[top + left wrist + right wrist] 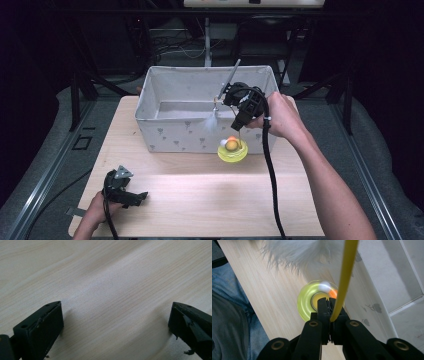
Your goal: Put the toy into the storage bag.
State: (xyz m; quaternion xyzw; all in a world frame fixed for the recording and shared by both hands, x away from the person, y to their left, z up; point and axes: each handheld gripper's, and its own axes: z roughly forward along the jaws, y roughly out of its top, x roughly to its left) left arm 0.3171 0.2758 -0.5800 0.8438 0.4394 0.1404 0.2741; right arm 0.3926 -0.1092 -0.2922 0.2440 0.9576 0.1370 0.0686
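Note:
A yellow disc toy [232, 151] with an orange and white ball on it sits on the wooden table [200, 200], just in front of the fabric box [175, 132]. A thin yellow rod [345, 277] rises from the disc [305, 302], and my right gripper [329, 301] is shut on it. In the high view that gripper [235, 126] hangs over the disc. A white feather [211, 121] dangles beside it from a grey stick [230, 79]. My left gripper [131, 197] rests low at the table's near left. Its jaws stand wide open [116, 322] over bare wood.
The grey patterned box, open at the top, spans the far half of the table, and its wall [384, 277] is close beside the toy. The person's trouser leg [229, 310] lies past the table edge. Dark stands and cables fill the floor behind.

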